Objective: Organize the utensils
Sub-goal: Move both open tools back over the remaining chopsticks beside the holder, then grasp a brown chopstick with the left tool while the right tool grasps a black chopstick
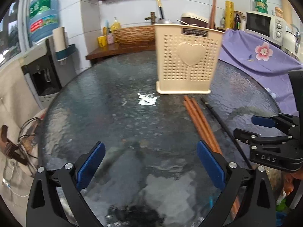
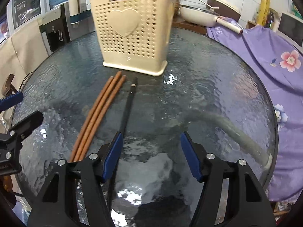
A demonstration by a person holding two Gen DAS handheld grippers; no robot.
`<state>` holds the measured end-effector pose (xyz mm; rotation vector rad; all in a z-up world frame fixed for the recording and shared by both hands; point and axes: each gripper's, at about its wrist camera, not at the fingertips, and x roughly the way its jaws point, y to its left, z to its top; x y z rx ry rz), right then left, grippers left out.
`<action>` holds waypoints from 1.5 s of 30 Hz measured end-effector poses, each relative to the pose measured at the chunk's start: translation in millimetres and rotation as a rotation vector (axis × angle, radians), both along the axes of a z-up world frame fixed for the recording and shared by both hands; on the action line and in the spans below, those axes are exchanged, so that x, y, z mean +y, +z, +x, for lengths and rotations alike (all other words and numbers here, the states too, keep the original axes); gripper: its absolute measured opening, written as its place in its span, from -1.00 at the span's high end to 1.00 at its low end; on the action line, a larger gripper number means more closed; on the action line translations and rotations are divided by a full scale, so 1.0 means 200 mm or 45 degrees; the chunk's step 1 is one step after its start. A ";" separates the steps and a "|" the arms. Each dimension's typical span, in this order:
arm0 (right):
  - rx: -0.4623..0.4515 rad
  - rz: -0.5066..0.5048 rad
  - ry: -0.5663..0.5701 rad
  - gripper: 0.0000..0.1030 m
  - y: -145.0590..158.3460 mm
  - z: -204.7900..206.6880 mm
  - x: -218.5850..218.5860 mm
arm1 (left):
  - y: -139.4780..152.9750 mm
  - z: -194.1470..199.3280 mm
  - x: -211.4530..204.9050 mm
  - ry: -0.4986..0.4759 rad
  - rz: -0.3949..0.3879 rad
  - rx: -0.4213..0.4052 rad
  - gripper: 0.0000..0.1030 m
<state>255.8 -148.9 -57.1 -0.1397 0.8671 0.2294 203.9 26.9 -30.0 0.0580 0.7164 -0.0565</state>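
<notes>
A cream perforated utensil holder (image 1: 186,58) (image 2: 132,32) with a heart on its front stands upright on the round glass table (image 1: 113,104) (image 2: 208,87). Three brown wooden chopsticks (image 1: 198,121) (image 2: 98,113) lie side by side in front of it. A black chopstick (image 1: 217,115) (image 2: 128,106) with a metal band lies just right of them. My left gripper (image 1: 150,162) is open over bare glass, left of the brown chopsticks. My right gripper (image 2: 151,151) is open; the black chopstick runs under its left finger (image 2: 113,151). Each gripper shows at the edge of the other's view.
A purple floral cloth (image 1: 255,54) (image 2: 265,56) covers something right of the table. A water dispenser (image 1: 41,75), a wooden sink counter (image 1: 121,47), a white pan (image 2: 198,13) and a microwave (image 1: 263,24) stand behind. A grey hose (image 2: 236,130) shows through the glass.
</notes>
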 end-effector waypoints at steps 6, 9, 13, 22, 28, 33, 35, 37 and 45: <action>0.051 0.169 -0.017 -0.11 0.01 0.05 -0.10 | -0.05 0.11 -0.11 -0.111 -0.027 0.104 -0.26; 0.026 0.158 -0.041 -0.11 0.03 0.06 -0.13 | -0.07 0.17 -0.15 -0.174 -0.112 0.174 -0.18; 0.040 0.193 -0.044 -0.11 0.03 0.06 -0.16 | -0.11 0.20 -0.19 -0.197 -0.080 0.211 -0.03; 0.033 0.183 -0.033 -0.11 0.04 0.06 -0.14 | -0.11 0.21 -0.19 -0.145 0.036 0.214 0.05; 0.046 0.179 0.004 -0.11 0.03 0.07 -0.08 | -0.09 0.22 -0.06 -0.082 -0.049 0.237 0.05; 0.058 0.131 0.058 -0.11 0.00 0.10 0.02 | -0.08 0.21 -0.06 -0.079 -0.060 0.223 0.05; 0.066 0.098 0.077 -0.02 -0.01 0.13 0.07 | -0.08 0.22 -0.07 -0.081 -0.076 0.229 0.05; 0.055 0.065 0.076 0.07 -0.02 0.16 0.10 | -0.09 0.22 -0.08 -0.083 -0.068 0.231 0.05; 0.063 0.000 0.084 0.34 -0.01 0.29 0.17 | -0.10 0.32 -0.11 -0.093 -0.098 0.267 0.05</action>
